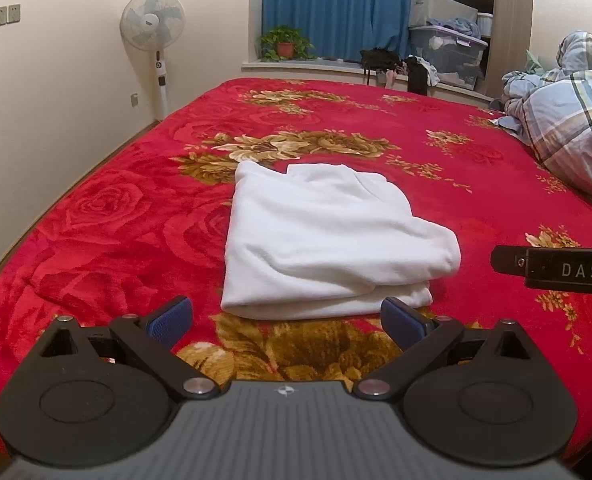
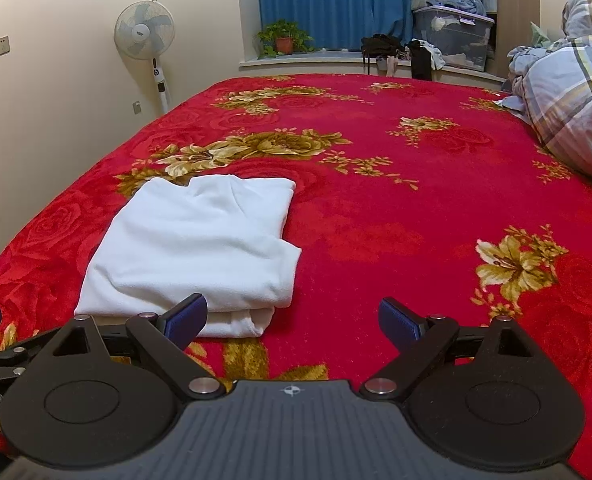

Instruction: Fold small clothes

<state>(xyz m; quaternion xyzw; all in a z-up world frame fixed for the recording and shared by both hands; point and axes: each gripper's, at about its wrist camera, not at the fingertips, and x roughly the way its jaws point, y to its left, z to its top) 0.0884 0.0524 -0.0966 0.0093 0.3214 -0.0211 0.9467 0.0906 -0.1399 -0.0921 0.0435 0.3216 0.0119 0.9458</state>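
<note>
A white garment (image 1: pixel 320 240) lies folded in a thick stack on the red flowered blanket (image 1: pixel 116 216). My left gripper (image 1: pixel 287 320) is open and empty, just in front of the garment's near edge. In the right wrist view the same garment (image 2: pixel 192 252) lies ahead and to the left. My right gripper (image 2: pixel 292 320) is open and empty, its left fingertip (image 2: pixel 188 318) over the garment's near right corner. The right gripper's side shows at the right edge of the left wrist view (image 1: pixel 556 270).
A crumpled plaid quilt (image 1: pixel 568 128) lies at the far right of the bed. A standing fan (image 1: pixel 154 28) is by the left wall. A window ledge (image 1: pixel 336 66) at the back holds a potted plant, bags and storage boxes.
</note>
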